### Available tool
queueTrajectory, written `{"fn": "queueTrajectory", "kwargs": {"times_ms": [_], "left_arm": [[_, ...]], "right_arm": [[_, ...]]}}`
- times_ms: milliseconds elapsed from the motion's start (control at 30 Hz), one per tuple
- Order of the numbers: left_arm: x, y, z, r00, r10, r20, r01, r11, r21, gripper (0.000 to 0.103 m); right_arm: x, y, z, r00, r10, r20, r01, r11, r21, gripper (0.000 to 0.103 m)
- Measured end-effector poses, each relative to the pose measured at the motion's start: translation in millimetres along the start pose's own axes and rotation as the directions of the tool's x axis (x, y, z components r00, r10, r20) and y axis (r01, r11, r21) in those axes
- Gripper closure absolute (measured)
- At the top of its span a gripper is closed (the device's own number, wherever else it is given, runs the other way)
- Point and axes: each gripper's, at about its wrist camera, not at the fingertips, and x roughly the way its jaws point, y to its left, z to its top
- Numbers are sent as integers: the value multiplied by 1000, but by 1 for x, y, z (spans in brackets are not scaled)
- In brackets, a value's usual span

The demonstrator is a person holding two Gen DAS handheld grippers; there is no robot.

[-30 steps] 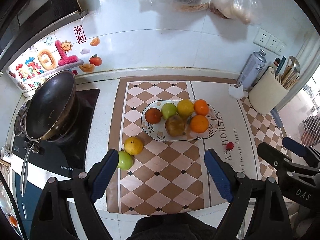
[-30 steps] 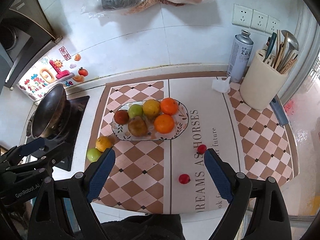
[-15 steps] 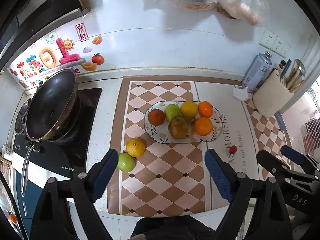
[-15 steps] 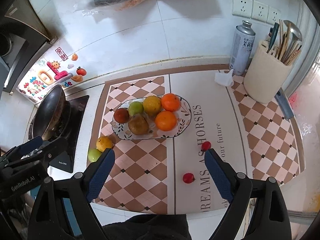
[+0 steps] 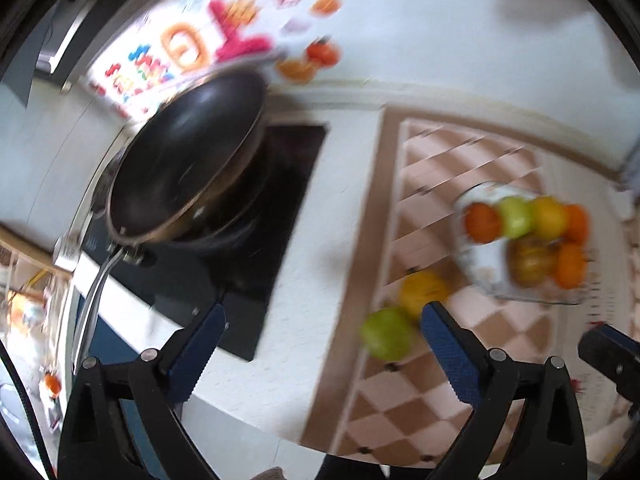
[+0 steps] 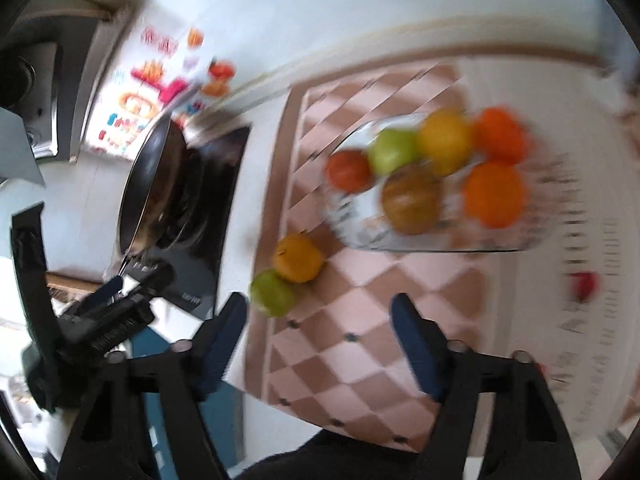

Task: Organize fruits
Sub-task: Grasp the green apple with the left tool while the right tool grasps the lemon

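Both views motion-blurred. Left gripper (image 5: 322,326) jaws wide, just been opening, nothing between them; below the gap sits white counter (image 5: 320,264) and the corner of the black hob (image 5: 256,208). Green apple (image 5: 386,333) lies just inside the right finger, on the mat's (image 5: 440,392) brown border, not touched. Yellow fruit (image 5: 423,289) is touching the apple, on its far side. Right gripper (image 6: 320,318) jaws at a middling gap, just been closing, nothing between them, only checkered mat under them; the apple shows just beyond its left fingertip, apart from it. Plate (image 6: 352,216) sits farther back on the mat with six fruits: red one (image 6: 347,171), green (image 6: 393,151), yellow (image 6: 444,140), two oranges (image 6: 494,194), and a brownish one (image 6: 410,200) in front. Small red fruit (image 6: 584,285) lies alone on the mat's lettered part, right of the plate. Dark pan (image 5: 186,158) on the hob, left. Colourful stickers (image 5: 208,40) on the wall behind.
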Motion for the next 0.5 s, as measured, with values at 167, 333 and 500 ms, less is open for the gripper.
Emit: {"fn": "queueTrajectory", "kwargs": {"times_ms": [167, 333, 500], "left_arm": [[48, 19, -16, 993, 64, -96, -66, 998, -23, 3], [73, 32, -26, 985, 75, -157, -83, 996, -43, 3], [87, 33, -31, 977, 72, -201, -80, 996, -32, 3]], "right_arm": [[84, 14, 16, 990, 76, -115, -68, 995, 72, 30], [145, 20, 26, 985, 37, -171, -17, 993, 119, 30], [188, 26, 30, 978, -33, -208, 55, 993, 104, 32]]}}
